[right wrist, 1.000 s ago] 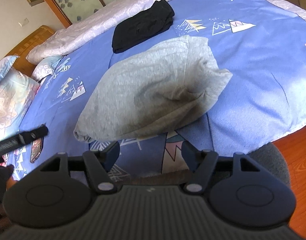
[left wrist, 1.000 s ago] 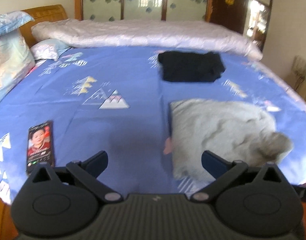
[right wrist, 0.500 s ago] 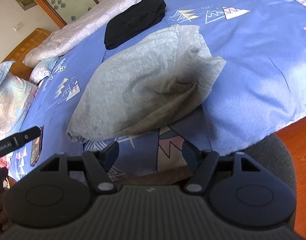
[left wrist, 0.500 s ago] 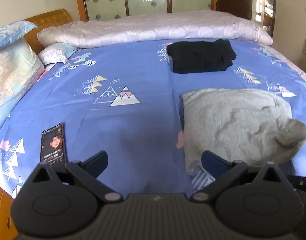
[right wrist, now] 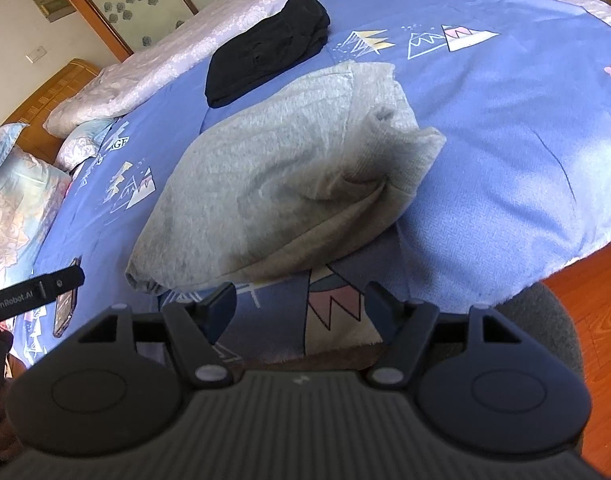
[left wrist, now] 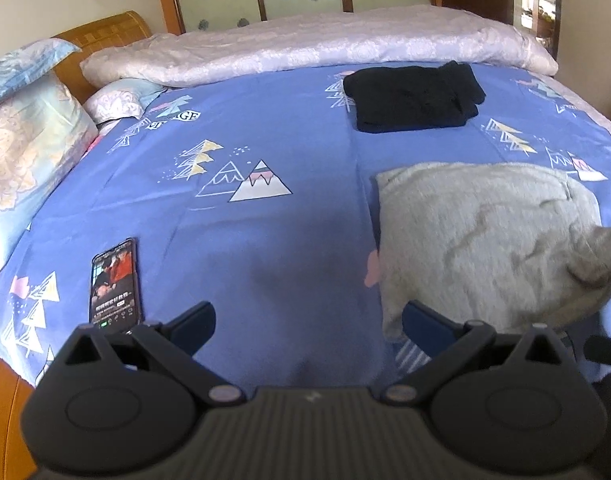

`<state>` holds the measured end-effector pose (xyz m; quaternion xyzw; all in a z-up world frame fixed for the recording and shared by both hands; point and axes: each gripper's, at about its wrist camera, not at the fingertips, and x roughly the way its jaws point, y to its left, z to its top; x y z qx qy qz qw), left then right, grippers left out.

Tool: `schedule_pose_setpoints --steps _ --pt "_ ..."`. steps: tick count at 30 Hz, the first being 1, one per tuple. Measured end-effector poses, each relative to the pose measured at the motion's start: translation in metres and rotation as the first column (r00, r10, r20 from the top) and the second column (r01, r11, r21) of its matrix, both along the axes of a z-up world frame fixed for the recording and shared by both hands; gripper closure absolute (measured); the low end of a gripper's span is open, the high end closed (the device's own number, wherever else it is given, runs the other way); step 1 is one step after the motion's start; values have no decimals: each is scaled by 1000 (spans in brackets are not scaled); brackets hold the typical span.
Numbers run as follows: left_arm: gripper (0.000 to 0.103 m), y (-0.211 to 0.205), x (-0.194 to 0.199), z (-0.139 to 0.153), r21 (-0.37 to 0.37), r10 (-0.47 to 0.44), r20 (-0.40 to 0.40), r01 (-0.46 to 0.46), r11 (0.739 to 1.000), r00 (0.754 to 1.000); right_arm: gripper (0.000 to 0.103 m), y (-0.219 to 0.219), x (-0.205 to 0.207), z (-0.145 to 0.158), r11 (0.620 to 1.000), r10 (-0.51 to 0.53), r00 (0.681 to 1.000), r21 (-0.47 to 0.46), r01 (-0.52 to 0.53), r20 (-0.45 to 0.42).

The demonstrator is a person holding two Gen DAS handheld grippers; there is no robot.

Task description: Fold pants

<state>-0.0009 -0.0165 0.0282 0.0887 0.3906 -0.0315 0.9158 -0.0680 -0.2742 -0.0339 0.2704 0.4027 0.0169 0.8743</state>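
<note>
The left gripper [left wrist: 307, 322] hovers with its jaws apart and empty over bare blue bedsheet [left wrist: 265, 152], its right finger just beside the near corner of the gray pants [left wrist: 485, 240]. The right gripper [right wrist: 299, 306] is likewise spread and empty, short of the pants' near edge [right wrist: 281, 184]. The pants lie in a compact folded bundle near the bed's edge, apparently released. Folded black clothing [left wrist: 413, 98] sits beyond, a phone [left wrist: 115, 284] to the left.
</note>
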Motion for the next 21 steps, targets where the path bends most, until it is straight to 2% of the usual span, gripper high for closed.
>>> schedule_pose_setpoints --steps 4,8,16,21 --pt "0 -3 -1 0 -1 -10 -8 10 1000 1000 30 -2 0 0 1000 -5 1000 7 5 -3" --pt "0 -7 -3 -2 29 -15 -26 16 999 1000 30 -5 0 -2 1000 -10 1000 11 10 -6" --pt "0 -13 -7 3 98 -14 32 11 995 999 29 -6 -1 -1 1000 -11 1000 15 11 -6" --pt "0 -14 -4 -3 123 -13 -1 13 992 1000 29 -7 0 -1 1000 -6 1000 16 7 -5"
